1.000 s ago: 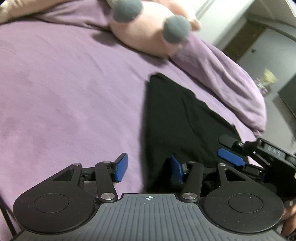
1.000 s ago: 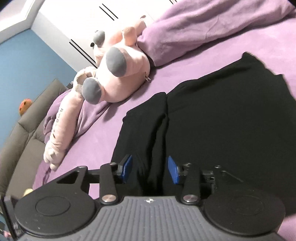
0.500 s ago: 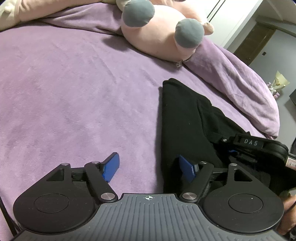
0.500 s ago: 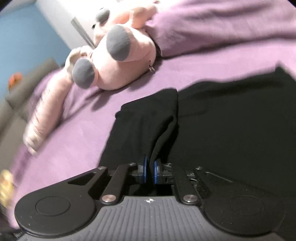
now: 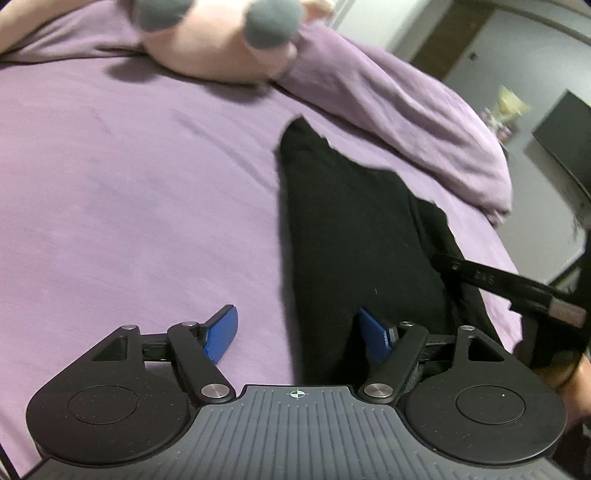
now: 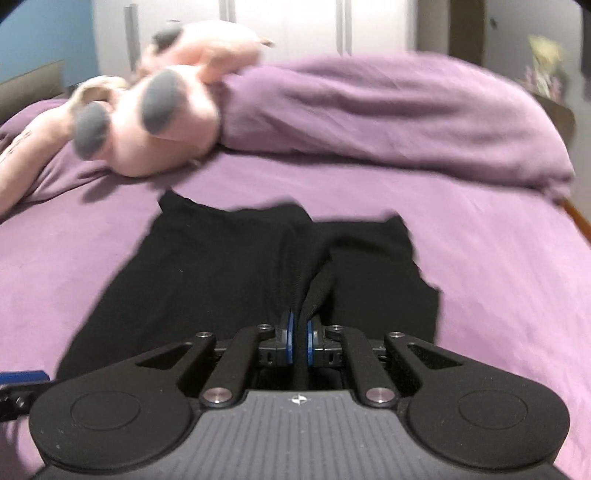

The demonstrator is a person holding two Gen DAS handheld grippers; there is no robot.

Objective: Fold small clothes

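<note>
Right jaws: the right gripper [image 6: 300,341] has its blue pads [image 6: 290,341] pressed together on a raised fold of the black fabric garment [image 6: 221,273]; a pinched ridge of cloth runs up from between them.
Left jaws: the left gripper [image 5: 297,334] stands wide apart, with nothing clamped; one blue pad [image 5: 219,338] is over bare purple sheet, the other [image 5: 375,338] over the near edge of the garment [image 5: 351,240].
Garment: it lies spread on the purple bed sheet [image 6: 480,240], mostly flat, with a lifted crease at the middle where the right gripper holds it; its far edge is uneven, with a corner sticking out on each side.
Garment from the left wrist view: a long dark strip narrowing towards a point far from the camera, the right gripper's black body [image 5: 517,291] reaching in at its right side, blurred.
Hand: a bit of a person's hand [image 5: 574,376] shows at the right edge, behind that gripper.
Beyond the garment: a pink plush toy with grey round feet [image 6: 147,122] rests on the sheet, well apart from the cloth's far edge.
Beside the toy: a rumpled purple duvet [image 6: 388,118] is bunched along the far side of the bed, touching the toy.
Further out: white wardrobe doors [image 6: 295,26] and a blue wall [image 6: 44,33] stand behind the bed.
</note>
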